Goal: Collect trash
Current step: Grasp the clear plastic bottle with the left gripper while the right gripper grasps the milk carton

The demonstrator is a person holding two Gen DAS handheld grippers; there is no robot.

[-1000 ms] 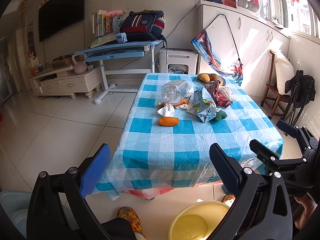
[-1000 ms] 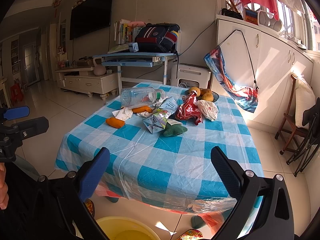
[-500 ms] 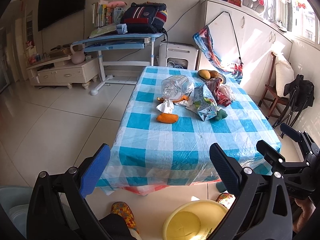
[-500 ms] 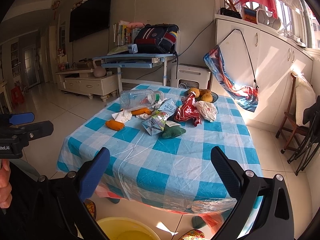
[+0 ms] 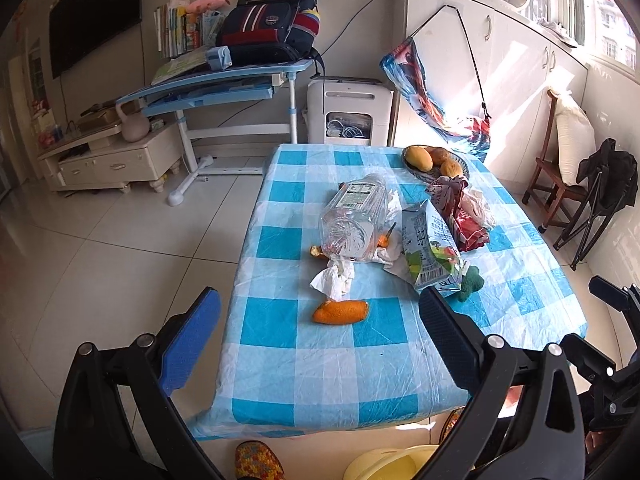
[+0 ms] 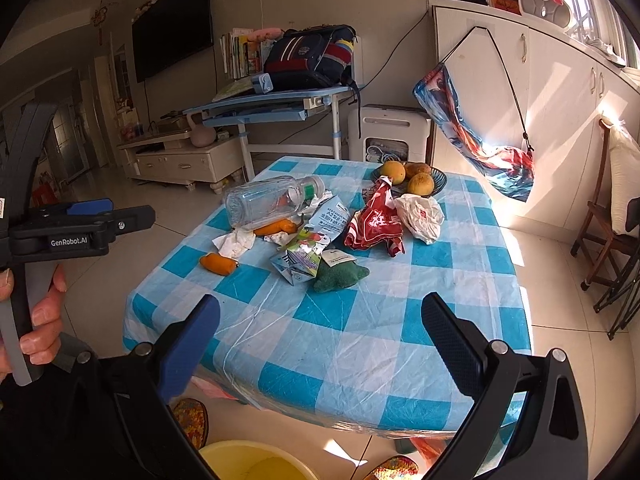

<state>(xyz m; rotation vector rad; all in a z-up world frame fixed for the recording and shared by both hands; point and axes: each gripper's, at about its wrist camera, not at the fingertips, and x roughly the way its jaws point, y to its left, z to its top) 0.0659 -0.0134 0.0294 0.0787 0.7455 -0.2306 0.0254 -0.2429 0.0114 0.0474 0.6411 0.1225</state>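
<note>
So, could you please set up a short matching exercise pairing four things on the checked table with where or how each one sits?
Things:
1. plastic bottle
2. orange peel
3. mangoes
4. green plush toy

Places or states:
A. in the dark bowl at the far end
B. lying on its side
C. beside the crushed carton
D. alone, nearest the left edge

Pairs: 1-B, 2-D, 3-A, 4-C

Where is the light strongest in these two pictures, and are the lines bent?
Left wrist view: sunlight washes out the white cabinet; floor lines bow toward the edges. Right wrist view: the cabinet is sunlit, the television side dim; the corners are black.
</note>
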